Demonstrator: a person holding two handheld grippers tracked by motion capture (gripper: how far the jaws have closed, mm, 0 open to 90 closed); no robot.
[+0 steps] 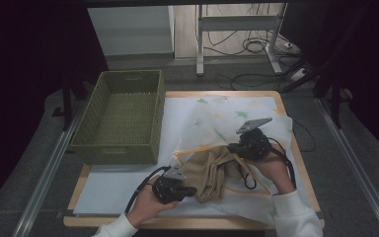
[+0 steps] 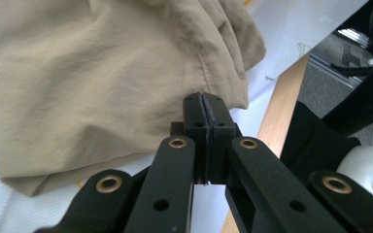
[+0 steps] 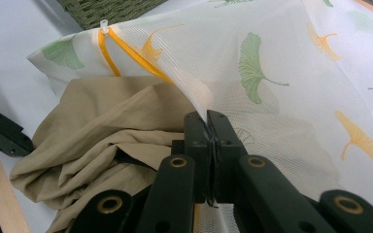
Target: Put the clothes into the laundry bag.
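Soft, light and limp: a tan garment [image 1: 212, 170], thin woven cloth, crumpled into loose folds with a stitched hem along one edge. Lies at the near middle of the table [image 1: 177, 222], on a white sheet [image 1: 118, 182], half in and half out of the mouth of a mesh bag [image 3: 281, 73].

No stiffness to rely on; sags and trails wherever unsupported, and probably bunches against the bag's mouth rather than sliding in cleanly. Not fragile and not slippery, so a pinch on a fold or on the doubled hem ought to hold. Best taken at the thicker seam near the left edge of the heap, then fed rightward in short bites.

Mesh bag: sheer white netting printed with green and yellow ginkgo leaves, with a yellow zip [image 3: 131, 48] round the opening. Just as floppy, and collapses shut unless lifted. Spreads from the near middle toward the far right of the table.

Right gripper [image 3: 207, 116]: clamped on the upper lip of the mesh bag, holding it up like a tent over the garment.

Left gripper [image 2: 205, 99]: jaws pressed together, tips right at the garment's hem on its near left side. Possibly nipping a sliver of cloth, though hard to confirm from this angle.

Woven green basket [image 1: 123, 148] at the far left, well apart from the garment.
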